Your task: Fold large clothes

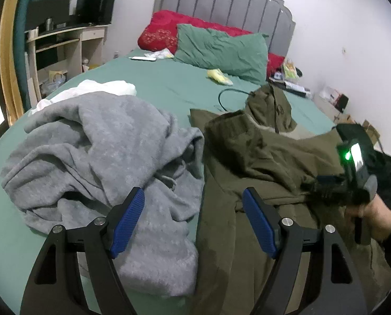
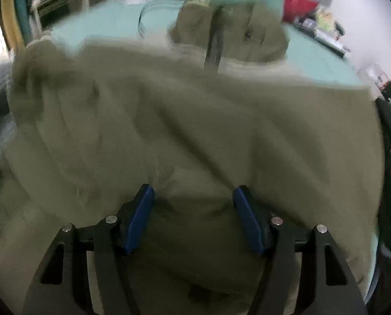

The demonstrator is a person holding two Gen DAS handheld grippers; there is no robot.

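Right wrist view — olive jacket (image 2: 195,120) under right gripper (image 2: 194,197).

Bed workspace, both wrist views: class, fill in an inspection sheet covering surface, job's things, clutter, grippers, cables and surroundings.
Surface: bed with green sheet.
Job's things: olive jacket spread out, crumpled; grey sweatshirt heaped beside it; white garment behind.
Clutter: green pillow, red pillow, yellow packet, papers.
Grippers: left gripper open, empty; right gripper open over the jacket, view blurred.
Cables: black cable looped on the sheet.
Surroundings: grey headboard, desk, white wall.
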